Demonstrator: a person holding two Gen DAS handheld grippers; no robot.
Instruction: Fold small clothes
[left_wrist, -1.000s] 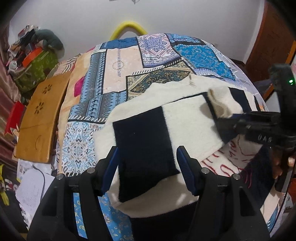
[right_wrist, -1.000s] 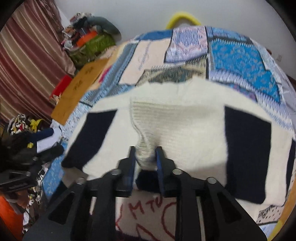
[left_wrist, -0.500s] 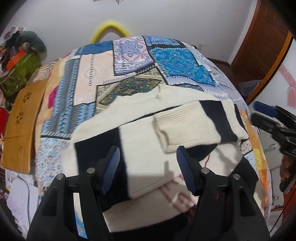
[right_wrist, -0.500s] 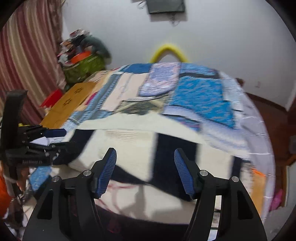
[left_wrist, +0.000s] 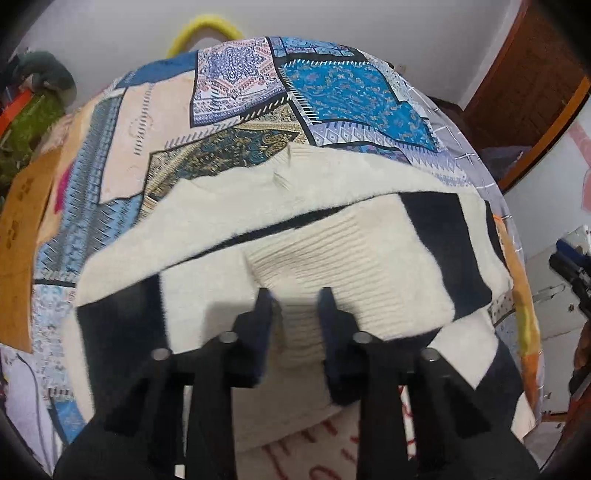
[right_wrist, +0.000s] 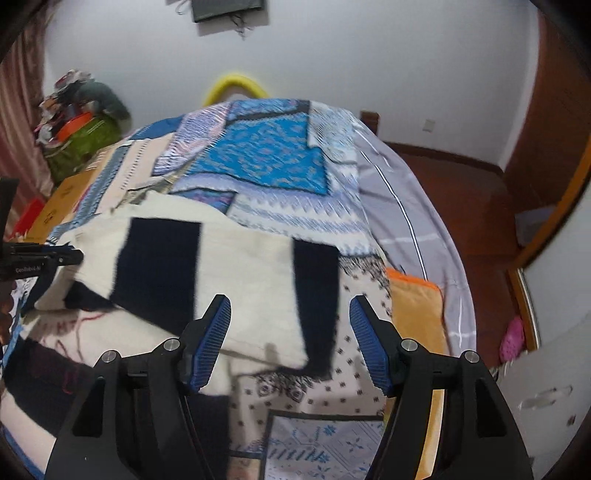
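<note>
Cream-and-black sweater on bed | 1 sleeve folded across | left gripper clenching ribbed cuff | right gripper released | body folds remain.

Your left tongs: matte black frame, two arms ending in dark blue pads, blurred in this view. Four round silver screw heads across the linkage, two per side. Your right tongs: same black frame, bright blue pads with a fine ribbed texture, four silver screws in a matching layout. In the right view, the left unit's black body at the far left edge carries small white lettering, too small to read. A bit of your skin shows just under it.
</note>
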